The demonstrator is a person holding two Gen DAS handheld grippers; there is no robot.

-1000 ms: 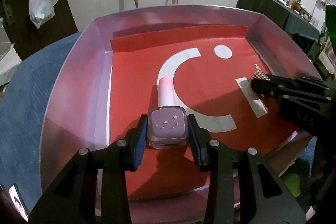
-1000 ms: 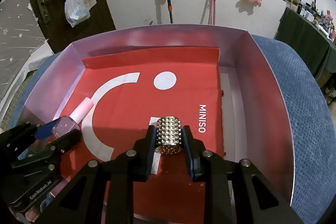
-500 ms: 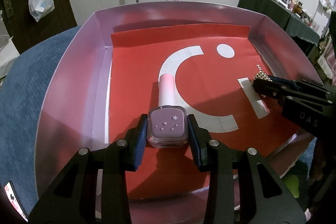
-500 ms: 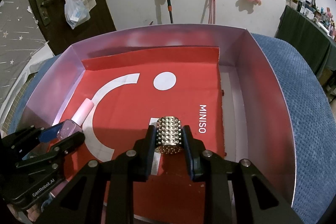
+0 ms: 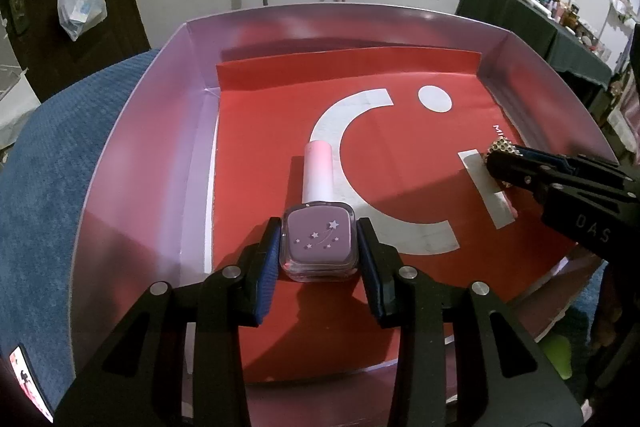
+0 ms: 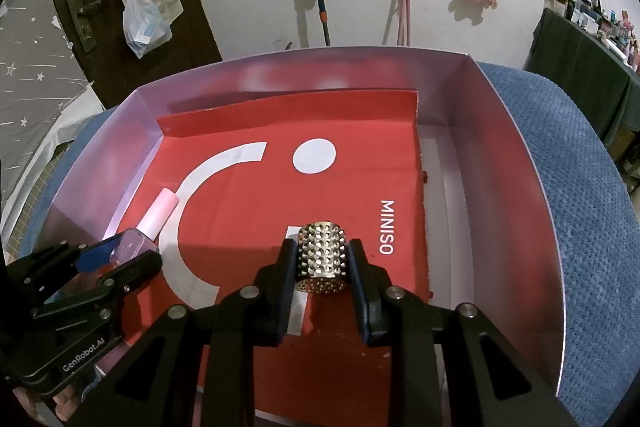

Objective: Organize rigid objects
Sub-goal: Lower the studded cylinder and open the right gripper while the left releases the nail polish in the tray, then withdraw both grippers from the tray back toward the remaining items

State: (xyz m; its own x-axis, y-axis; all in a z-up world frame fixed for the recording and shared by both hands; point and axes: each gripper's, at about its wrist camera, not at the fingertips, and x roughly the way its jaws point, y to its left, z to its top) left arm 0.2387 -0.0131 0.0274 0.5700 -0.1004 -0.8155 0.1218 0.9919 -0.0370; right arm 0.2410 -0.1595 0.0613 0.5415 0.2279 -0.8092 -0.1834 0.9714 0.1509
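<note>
Both wrist views close, angled down into shared tray (image 5: 132, 163) (image 6: 516, 195)

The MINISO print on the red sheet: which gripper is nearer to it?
Right. The right gripper, shut on the studded cylinder, sits just beside the MINISO print; the left gripper is across the sheet, holding the bottle.

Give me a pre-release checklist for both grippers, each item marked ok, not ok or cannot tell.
1. Left gripper shut on polish bottle: ok.
2. Right gripper shut on studded cylinder: ok.
3. Both items inside the box: ok.
4. Bottle resting on the red liner: cannot tell.
5. Cylinder touching the liner: cannot tell.
6. Grippers apart from each other: ok.
</note>
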